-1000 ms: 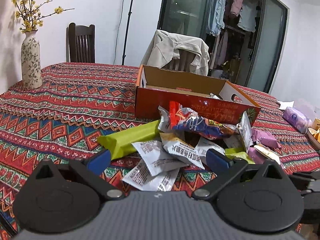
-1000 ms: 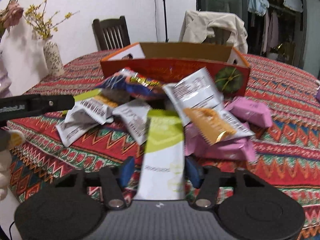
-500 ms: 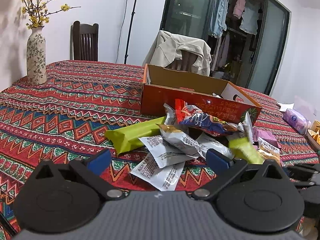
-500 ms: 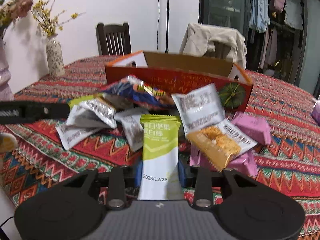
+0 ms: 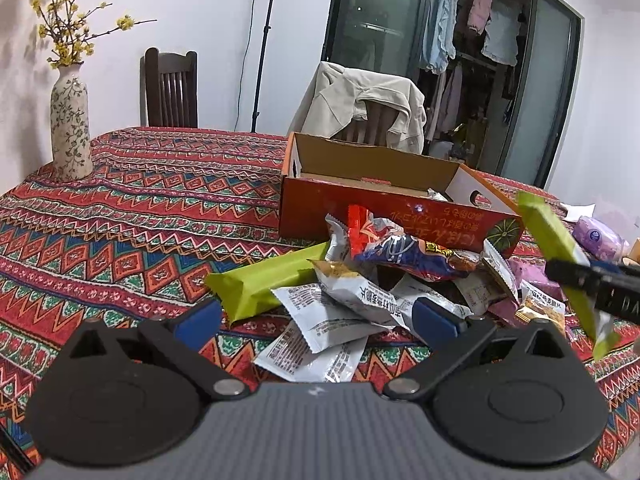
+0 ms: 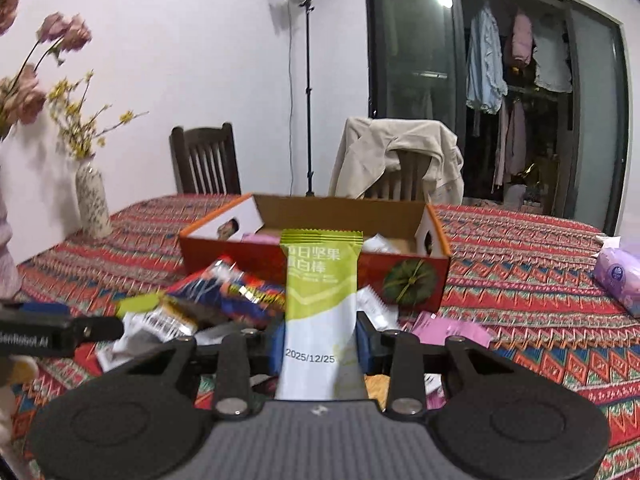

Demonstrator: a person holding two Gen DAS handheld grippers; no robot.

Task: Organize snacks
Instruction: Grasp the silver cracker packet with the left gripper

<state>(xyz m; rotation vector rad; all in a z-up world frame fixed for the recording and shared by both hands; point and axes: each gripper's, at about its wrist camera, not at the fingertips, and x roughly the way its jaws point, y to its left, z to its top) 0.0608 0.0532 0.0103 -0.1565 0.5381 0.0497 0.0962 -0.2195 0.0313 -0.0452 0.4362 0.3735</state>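
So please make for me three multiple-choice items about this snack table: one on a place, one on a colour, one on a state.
1. Where does the vase stand?
A. Inside the box
B. On the tablecloth, far left of the box
C. On a chair

2. What colours has the bar in the right hand-held gripper?
A. Green and white
B. Purple
C. Red and blue

3. How is the left hand-held gripper?
A. Shut on a packet
B. Open, holding nothing
C. Inside the box

Answers:
1 B, the vase rests on the patterned cloth, apart from the orange box.
2 A, green top, white bottom.
3 B, its fingers stand wide above the pile.
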